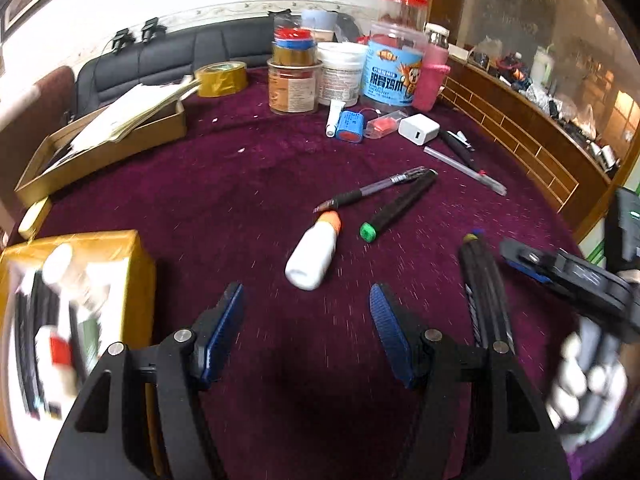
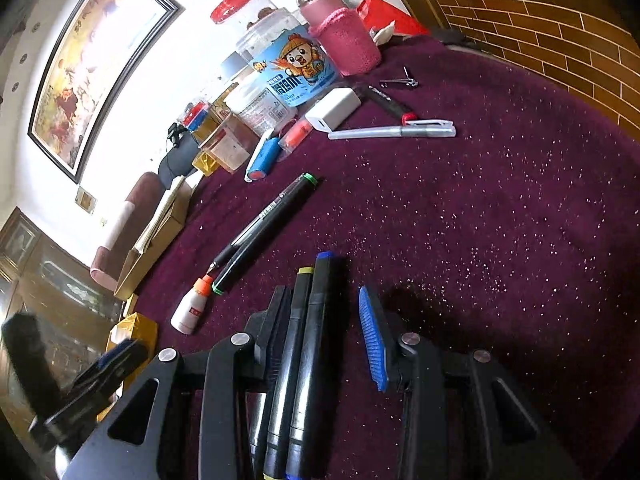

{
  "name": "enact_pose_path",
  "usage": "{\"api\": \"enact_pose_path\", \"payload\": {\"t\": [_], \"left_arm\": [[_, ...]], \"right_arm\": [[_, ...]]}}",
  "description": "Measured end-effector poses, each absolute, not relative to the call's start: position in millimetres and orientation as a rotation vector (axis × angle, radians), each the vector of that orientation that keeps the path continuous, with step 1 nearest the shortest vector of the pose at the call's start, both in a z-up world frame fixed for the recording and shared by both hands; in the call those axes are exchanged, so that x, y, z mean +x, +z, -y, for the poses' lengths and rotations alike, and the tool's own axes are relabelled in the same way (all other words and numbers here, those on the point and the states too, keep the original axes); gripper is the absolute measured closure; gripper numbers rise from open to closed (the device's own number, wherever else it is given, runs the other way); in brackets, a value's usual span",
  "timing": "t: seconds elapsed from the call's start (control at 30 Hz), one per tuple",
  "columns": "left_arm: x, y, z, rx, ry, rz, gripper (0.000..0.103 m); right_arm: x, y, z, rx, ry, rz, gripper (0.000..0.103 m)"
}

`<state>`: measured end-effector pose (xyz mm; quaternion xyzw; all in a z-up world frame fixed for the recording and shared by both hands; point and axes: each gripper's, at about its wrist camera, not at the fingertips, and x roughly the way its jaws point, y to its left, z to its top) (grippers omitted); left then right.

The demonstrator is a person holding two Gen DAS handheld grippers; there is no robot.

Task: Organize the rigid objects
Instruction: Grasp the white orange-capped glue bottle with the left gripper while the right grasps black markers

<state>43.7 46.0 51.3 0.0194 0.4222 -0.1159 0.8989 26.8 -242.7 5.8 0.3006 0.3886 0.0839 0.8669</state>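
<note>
My left gripper point(image 1: 308, 312) hangs open over the purple cloth, nothing between its blue pads. Just ahead of it lies a white glue bottle point(image 1: 312, 252) with an orange cap. Beyond that are a green-capped black marker point(image 1: 396, 204) and a purple pen point(image 1: 372, 192). To its left stands a gold box point(image 1: 132, 256) holding pens and small items, blurred. My right gripper point(image 2: 322, 300) is shut on a bundle of black markers point(image 2: 316, 320) with blue and yellow caps. It shows at the right of the left wrist view point(image 1: 516, 256), still holding the markers point(image 1: 480, 280).
Jars, a pink-sleeved bottle point(image 2: 348, 40) and tape rolls point(image 1: 222, 78) crowd the back. Near them lie a white charger point(image 1: 418, 130), a blue battery point(image 1: 348, 124) and a silver pen point(image 2: 396, 131). A cardboard box of papers point(image 1: 100, 148) sits back left. A wooden ledge point(image 1: 520, 128) bounds the right.
</note>
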Motion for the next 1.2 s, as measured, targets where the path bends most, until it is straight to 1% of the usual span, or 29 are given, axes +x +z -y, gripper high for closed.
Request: {"api": "enact_pose_path", "payload": {"t": [0.23,0.37,0.47,0.5,0.53,0.57,0.6,0.73,0.83,1.0,1.2], "left_arm": [[92.1,21.8,-31.3,0.077,-0.219,-0.922,0.040],[102.6,11.5,-26.7,0.076,-0.223,-0.937,0.040],[103.0,10.2,-18.1,0.138,-0.224,-0.928,0.040],[102.5,9.6,-15.6,0.161,-0.226,-0.925,0.042],[99.1,10.3,-14.0,0.172,-0.238,-0.915,0.048],[98.1,11.1,-12.7,0.171,-0.258,-0.916,0.067],[97.4,12.5,-10.4,0.182,-0.260,-0.915,0.079],[87.0,20.3,-10.0,0.179,-0.262,-0.902,0.079],[78.0,30.4,-16.3,0.133,-0.280,-0.892,0.079],[44.5,51.8,-41.9,-0.031,-0.330,-0.873,0.079],[-7.6,62.9,-69.1,-0.207,-0.396,-0.841,0.079]], "right_arm": [[30.5,-2.5,248.0,0.662,0.174,-0.837,0.072],[30.7,-1.2,245.4,0.645,0.174,-0.834,0.068],[31.6,-0.2,243.1,0.628,0.172,-0.832,0.067],[31.4,-0.1,242.6,0.624,0.171,-0.832,0.067],[32.0,0.0,242.3,0.621,0.171,-0.831,0.067],[32.2,0.0,242.1,0.618,0.172,-0.831,0.066],[32.3,0.0,241.8,0.615,0.173,-0.830,0.066],[32.4,0.8,239.4,0.594,0.173,-0.825,0.064],[32.4,1.8,236.3,0.572,0.178,-0.822,0.061],[31.3,2.1,234.1,0.552,0.180,-0.815,0.059],[30.6,2.5,232.1,0.534,0.174,-0.805,0.059]]}}
